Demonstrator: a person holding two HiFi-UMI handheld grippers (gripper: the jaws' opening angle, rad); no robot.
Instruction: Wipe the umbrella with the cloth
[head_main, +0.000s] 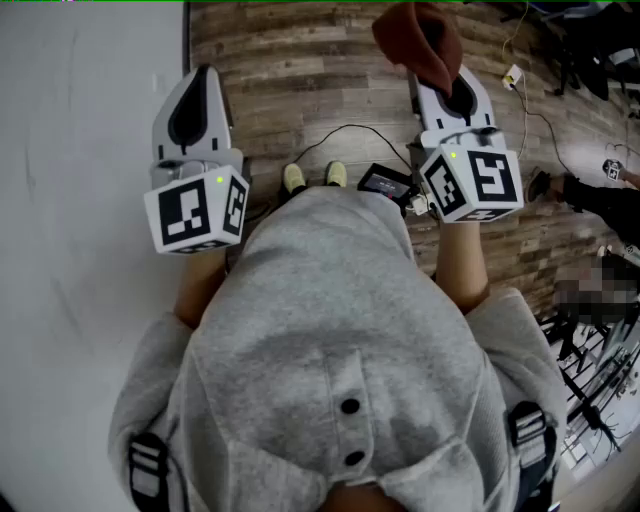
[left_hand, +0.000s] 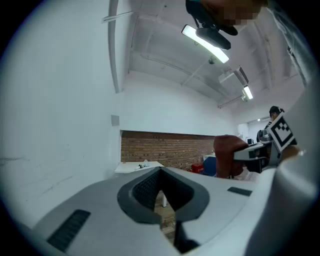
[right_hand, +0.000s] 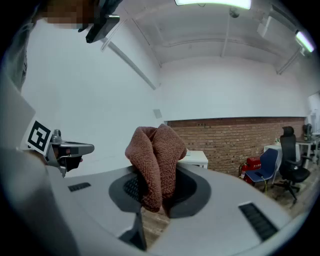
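Observation:
A brown terry cloth bunches up out of my right gripper, which is shut on it and held level at chest height. In the right gripper view the cloth stands folded between the pads of that gripper. My left gripper is held level beside it on the left, apart from the cloth. Its jaws are shut with nothing between them. From the left gripper view the cloth hangs off to the right. No umbrella shows in any view.
A white wall runs close along the left. Below is wood-plank floor with a black cable and device by my shoes. A white table, brick wall and office chairs stand ahead.

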